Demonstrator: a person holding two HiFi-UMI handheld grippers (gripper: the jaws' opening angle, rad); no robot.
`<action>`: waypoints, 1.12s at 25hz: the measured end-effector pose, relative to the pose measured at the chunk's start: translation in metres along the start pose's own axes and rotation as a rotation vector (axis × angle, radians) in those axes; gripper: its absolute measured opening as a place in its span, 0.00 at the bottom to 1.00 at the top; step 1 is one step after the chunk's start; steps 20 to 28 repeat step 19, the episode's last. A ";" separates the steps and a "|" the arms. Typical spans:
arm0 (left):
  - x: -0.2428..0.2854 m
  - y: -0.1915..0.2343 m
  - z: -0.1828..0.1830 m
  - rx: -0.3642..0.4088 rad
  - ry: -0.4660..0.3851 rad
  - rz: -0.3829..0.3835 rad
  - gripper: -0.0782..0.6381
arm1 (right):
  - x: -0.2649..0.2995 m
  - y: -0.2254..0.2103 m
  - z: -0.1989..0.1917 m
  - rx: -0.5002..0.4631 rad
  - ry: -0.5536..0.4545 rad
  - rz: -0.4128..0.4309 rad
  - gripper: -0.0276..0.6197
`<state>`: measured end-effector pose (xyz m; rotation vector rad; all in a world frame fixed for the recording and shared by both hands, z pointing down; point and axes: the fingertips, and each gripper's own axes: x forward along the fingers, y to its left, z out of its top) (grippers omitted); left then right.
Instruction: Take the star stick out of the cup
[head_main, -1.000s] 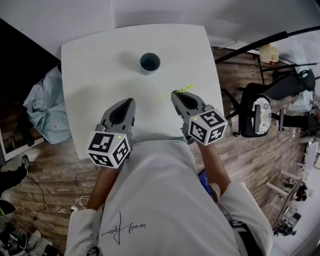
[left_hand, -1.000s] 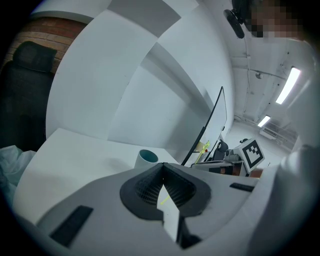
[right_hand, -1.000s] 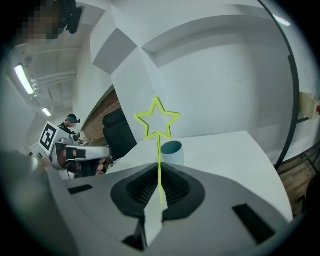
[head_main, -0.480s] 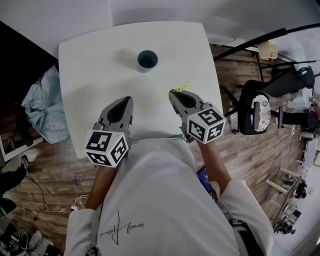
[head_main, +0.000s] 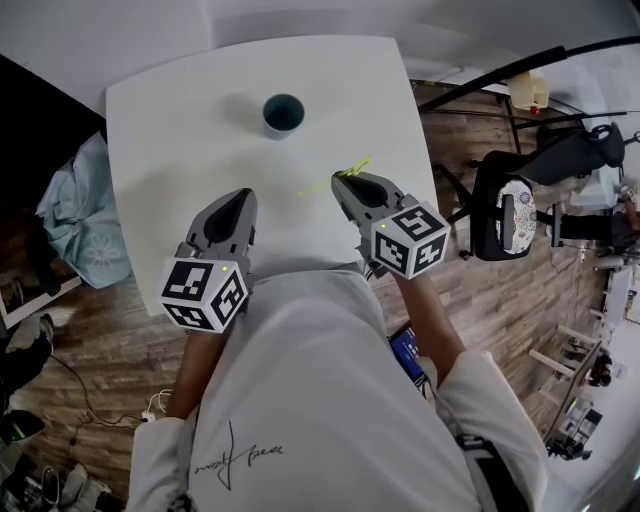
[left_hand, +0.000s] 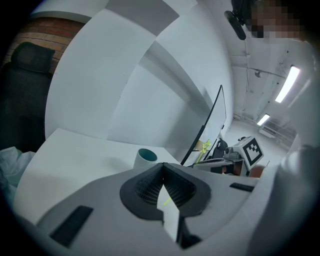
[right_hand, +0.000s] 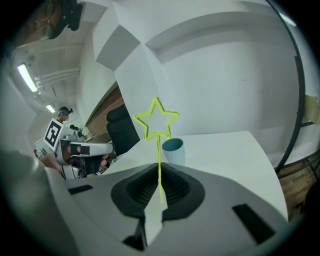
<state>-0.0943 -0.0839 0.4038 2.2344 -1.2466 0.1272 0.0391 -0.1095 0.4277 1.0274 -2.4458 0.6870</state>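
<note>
The star stick (right_hand: 159, 150) is already out of the cup (head_main: 283, 113): the right gripper (head_main: 345, 182) has its jaws closed on the lower stem, and in the right gripper view the star stands upright above the jaws, clear of the cup behind it. In the head view the stick pokes out of the jaw tips over the table (head_main: 180, 130), well apart from the cup, which stands upright and looks empty near the far edge. The left gripper (head_main: 240, 195) hangs over the near side of the table with its jaws together and nothing between them. Judging by this, the removal itself looks done, and only the finish remains: probably lowering the stick to a bare patch of table and opening the jaws, while keeping the thin stem from twisting or slipping in the grip.
</note>
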 end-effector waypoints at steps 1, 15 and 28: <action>0.000 0.000 0.000 0.000 0.000 0.000 0.12 | 0.000 0.000 0.000 -0.005 0.001 0.000 0.08; -0.001 0.001 -0.001 0.002 -0.002 0.005 0.12 | 0.001 0.004 0.003 -0.048 0.015 0.020 0.08; -0.002 -0.003 -0.001 0.002 -0.003 0.003 0.12 | -0.002 0.003 0.004 -0.061 0.019 0.022 0.08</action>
